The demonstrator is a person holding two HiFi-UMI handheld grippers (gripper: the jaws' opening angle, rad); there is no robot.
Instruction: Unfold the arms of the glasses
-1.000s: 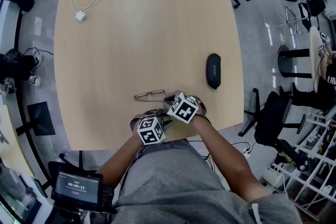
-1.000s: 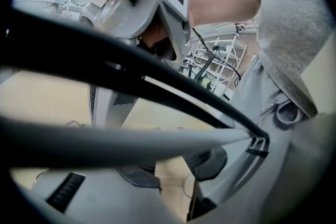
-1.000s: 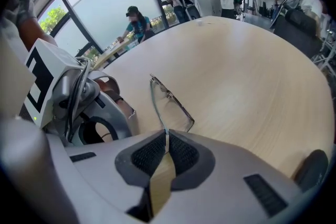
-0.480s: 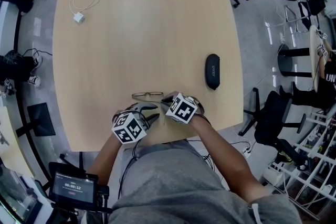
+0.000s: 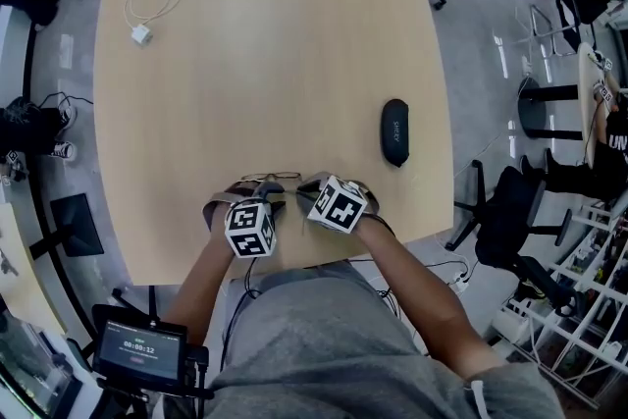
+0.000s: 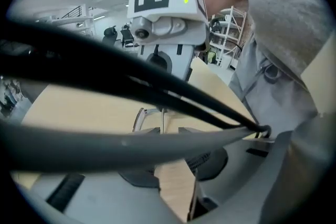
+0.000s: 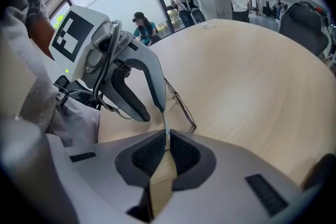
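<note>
"Where have the glasses got to?"

"The glasses (image 5: 267, 179) are on the counter (image 5: 275, 54), right at the tips of both pairs of jaws. The frame lies just beyond the tips, on the far side from the person."

"Has the right one got hold of them?"

"Yes. The right gripper (image 7: 167, 140) has its jaws closed down on one arm (image 7: 167, 134) of the glasses. That thin strip is pinched between the two dark ribbed pads. A lens rim curves away just ahead of them, a little to their right."

"And the left?"

"The left gripper (image 6: 169, 130) comes in from the other side, so its tips nearly meet the right one's. Its jaws stand partway apart and are opening, with bare wood showing in the gap. A thin arm of the glasses stands in line with that gap, right at the tips. Black cables (image 6: 105, 73) sweep across that camera, so I'd only say the arm seems to sit between the tips with no pad pressing on it."

"Anything else lying about?"

"A black case (image 5: 394, 131) sits well off to the right of the right jaws and a bit further out. A white charger (image 5: 139, 33) with its looped cord lies far beyond the left jaws, near the far left corner."
</note>
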